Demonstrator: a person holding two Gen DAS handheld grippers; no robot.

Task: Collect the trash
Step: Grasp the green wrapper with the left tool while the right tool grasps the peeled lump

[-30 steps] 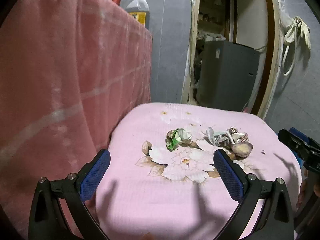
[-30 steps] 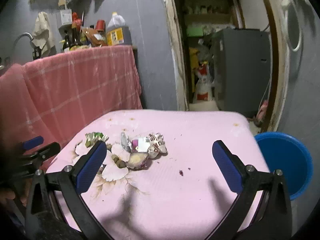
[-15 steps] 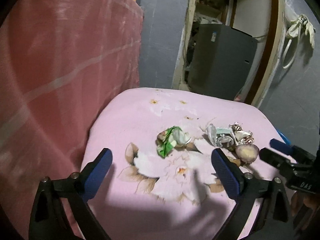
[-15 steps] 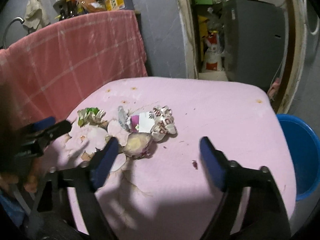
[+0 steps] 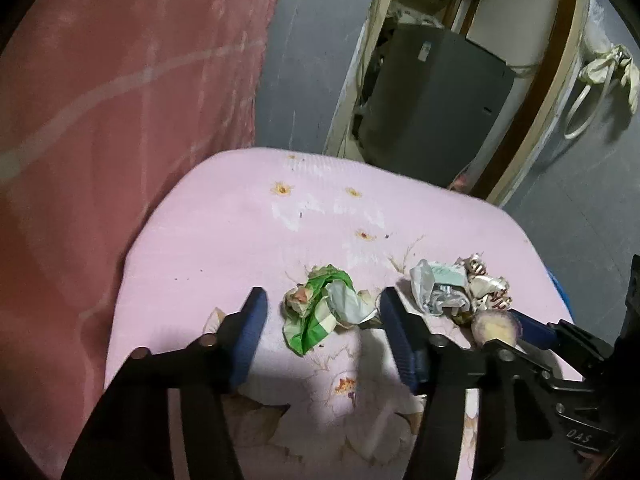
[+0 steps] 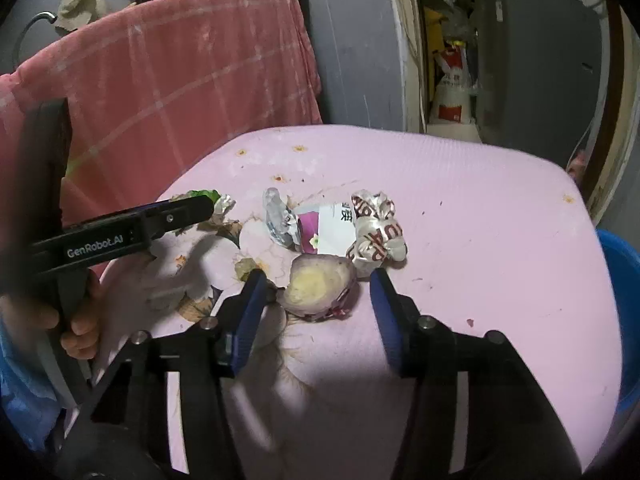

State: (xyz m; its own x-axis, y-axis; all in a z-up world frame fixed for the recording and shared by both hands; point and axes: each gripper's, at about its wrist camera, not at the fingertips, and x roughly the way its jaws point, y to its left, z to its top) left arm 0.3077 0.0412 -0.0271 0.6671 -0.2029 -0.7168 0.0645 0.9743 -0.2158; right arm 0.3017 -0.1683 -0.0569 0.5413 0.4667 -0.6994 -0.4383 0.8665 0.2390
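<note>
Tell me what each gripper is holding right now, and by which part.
Nothing is held. The left gripper is open around the green wrapper; the right gripper is open around the peel scrap.

Pink floral-cloth table (image 6: 480,208), green wrapper (image 5: 320,312), crumpled packets (image 6: 340,224), vegetable peel (image 6: 320,284)

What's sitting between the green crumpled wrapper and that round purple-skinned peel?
In the right wrist view, a silver foil wrapper and a purple-and-white packet lie between the green wrapper and the peel.
</note>
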